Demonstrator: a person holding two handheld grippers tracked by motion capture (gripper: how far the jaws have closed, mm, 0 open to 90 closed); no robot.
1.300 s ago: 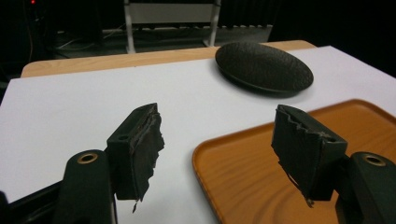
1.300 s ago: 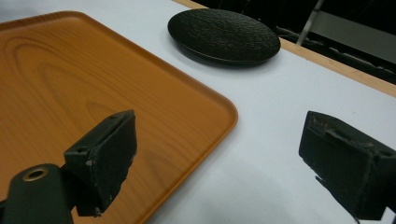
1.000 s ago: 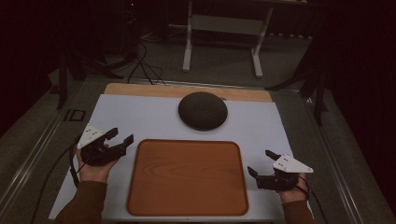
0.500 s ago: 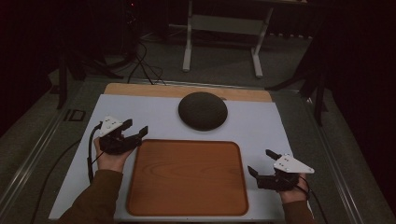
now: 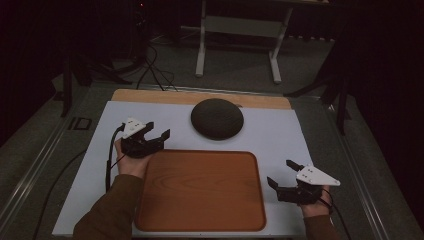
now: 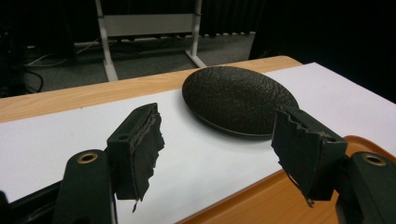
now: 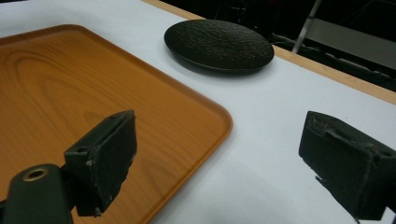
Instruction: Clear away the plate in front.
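We have the left gripper (image 5: 152, 136) raised over the desk (image 5: 305, 135) just off the far left corner of the wooden tray (image 5: 200, 190), its fingers (image 6: 137, 144) spread wide and holding nothing. They point at the dark textured plate (image 5: 217, 118), which lies upside down near the far edge of the desk, just beyond the tray and apart from it. We judge the wide spread is meant to take the plate's rim, since the plate (image 6: 240, 100) sits framed between the two fingers in the left gripper view. Our right gripper (image 5: 285, 175) rests by the tray's right edge, fingers (image 7: 105, 158) likewise parted and empty, seemingly waiting. Compared with half a second ago, the left gripper has moved farther toward the plate, while the right gripper, plate and tray have stayed put.
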